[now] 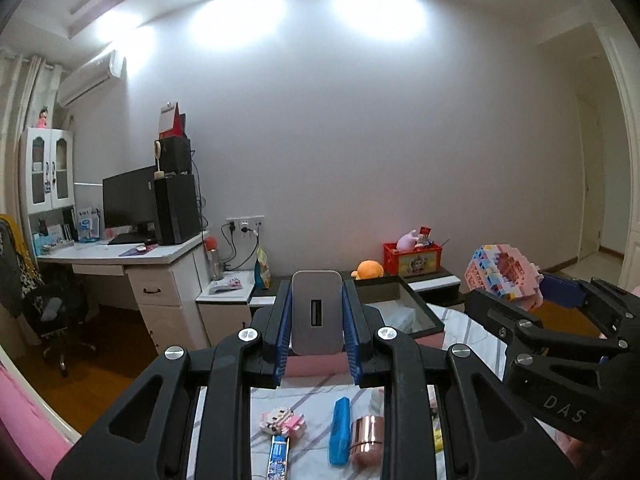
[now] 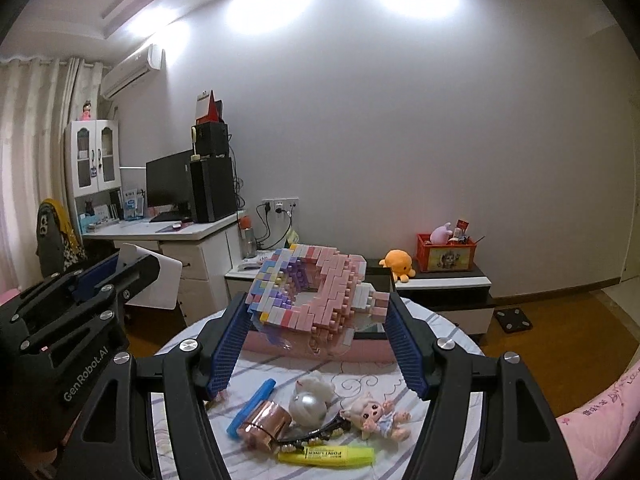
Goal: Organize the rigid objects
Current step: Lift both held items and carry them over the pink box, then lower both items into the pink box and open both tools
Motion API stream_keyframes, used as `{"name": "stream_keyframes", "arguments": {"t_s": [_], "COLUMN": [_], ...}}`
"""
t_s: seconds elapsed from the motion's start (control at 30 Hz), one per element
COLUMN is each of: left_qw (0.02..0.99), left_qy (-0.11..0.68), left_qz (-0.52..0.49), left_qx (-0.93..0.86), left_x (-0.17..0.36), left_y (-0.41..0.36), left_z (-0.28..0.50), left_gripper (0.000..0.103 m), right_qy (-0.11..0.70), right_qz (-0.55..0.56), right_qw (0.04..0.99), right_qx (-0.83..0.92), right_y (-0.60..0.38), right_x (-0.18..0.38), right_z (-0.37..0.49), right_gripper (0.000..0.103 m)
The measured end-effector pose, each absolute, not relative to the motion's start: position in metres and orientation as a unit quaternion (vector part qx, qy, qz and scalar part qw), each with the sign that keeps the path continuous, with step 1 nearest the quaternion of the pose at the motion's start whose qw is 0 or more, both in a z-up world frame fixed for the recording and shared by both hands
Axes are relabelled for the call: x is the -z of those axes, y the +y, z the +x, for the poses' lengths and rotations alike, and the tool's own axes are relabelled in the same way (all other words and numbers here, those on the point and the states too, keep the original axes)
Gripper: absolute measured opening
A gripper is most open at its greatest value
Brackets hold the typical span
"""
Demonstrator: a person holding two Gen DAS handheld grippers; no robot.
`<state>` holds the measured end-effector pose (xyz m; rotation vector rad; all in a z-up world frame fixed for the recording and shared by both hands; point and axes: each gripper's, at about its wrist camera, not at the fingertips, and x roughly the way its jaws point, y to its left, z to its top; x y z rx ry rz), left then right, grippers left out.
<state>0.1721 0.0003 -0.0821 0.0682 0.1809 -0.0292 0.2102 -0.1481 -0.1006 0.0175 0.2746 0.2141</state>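
Pinching a grey charger block [image 1: 317,312] between its blue pads, the left gripper [image 1: 316,320] holds it upright above the near edge of the round surface [image 2: 448,332], its port facing the camera. The right gripper [image 2: 320,320] has its jaws spread wide around a pink and pastel brick model [image 2: 312,296], clamped on both sides and lifted clear of the cloth. Below them on the striped cloth lie a blue clip [image 2: 252,406], a copper-coloured roll [image 2: 266,424], a white pearl ornament [image 2: 308,404], a small doll [image 2: 376,416] and a yellow highlighter [image 2: 326,454] nearest the camera. In the left wrist view a small pink brick figure [image 1: 282,422] sits left of the blue clip. A dark open box [image 1: 404,308] stands at the far side.
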Motion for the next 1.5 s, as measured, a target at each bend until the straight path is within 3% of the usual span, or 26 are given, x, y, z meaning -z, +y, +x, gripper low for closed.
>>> {"name": "stream_keyframes", "arguments": {"t_s": [0.67, 0.87, 1.23, 1.5], "left_qw": [0.994, 0.985, 0.950, 0.929], "left_qy": [0.104, 0.166, 0.301, 0.360], "left_qz": [0.036, 0.035, 0.056, 0.076], "left_qx": [0.018, 0.037, 0.061, 0.046], "left_x": [0.088, 0.108, 0.166, 0.201], "left_y": [0.003, 0.014, 0.007, 0.002], "left_z": [0.235, 0.313, 0.450, 0.490], "left_gripper": [0.023, 0.023, 0.023, 0.024], "right_qy": [0.150, 0.185, 0.325, 0.395], "right_qz": [-0.007, -0.018, -0.028, -0.061], "right_qw": [0.983, 0.977, 0.939, 0.911], "right_qx": [-0.107, -0.102, -0.114, -0.102], "right_y": [-0.143, -0.143, -0.136, -0.123], "right_x": [0.106, 0.113, 0.169, 0.204], "right_z": [0.261, 0.314, 0.443, 0.488], "right_gripper": [0.068, 0.068, 0.068, 0.068]}}
